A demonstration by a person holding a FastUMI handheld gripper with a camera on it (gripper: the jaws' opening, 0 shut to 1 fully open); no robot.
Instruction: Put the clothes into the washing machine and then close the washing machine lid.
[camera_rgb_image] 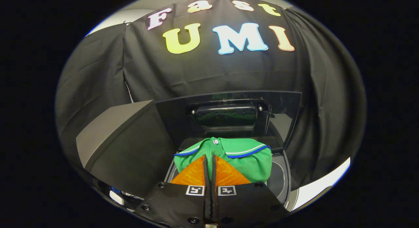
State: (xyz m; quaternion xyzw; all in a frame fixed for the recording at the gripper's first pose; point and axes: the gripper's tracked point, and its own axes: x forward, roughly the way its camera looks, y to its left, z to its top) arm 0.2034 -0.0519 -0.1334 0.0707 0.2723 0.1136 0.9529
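Gripper, lower centre of frame: jaws drawn together to a thin slit, pinching a fold of the green shirt just below its collar. Shirt: green knit, collar edged in white and blue, one pale button at the neck; bunched and hanging from the jaws, spreading to the right of them, over the round opening of the washing machine. Machine: top-loading, dark rim and drum mouth visible lower centre and lower right, beneath the shirt. Lid: dark, glossy, raised upright behind the shirt, centre of frame, with a handle recess near its top edge. Grey slanted panel: left of the lid, centre left of frame.
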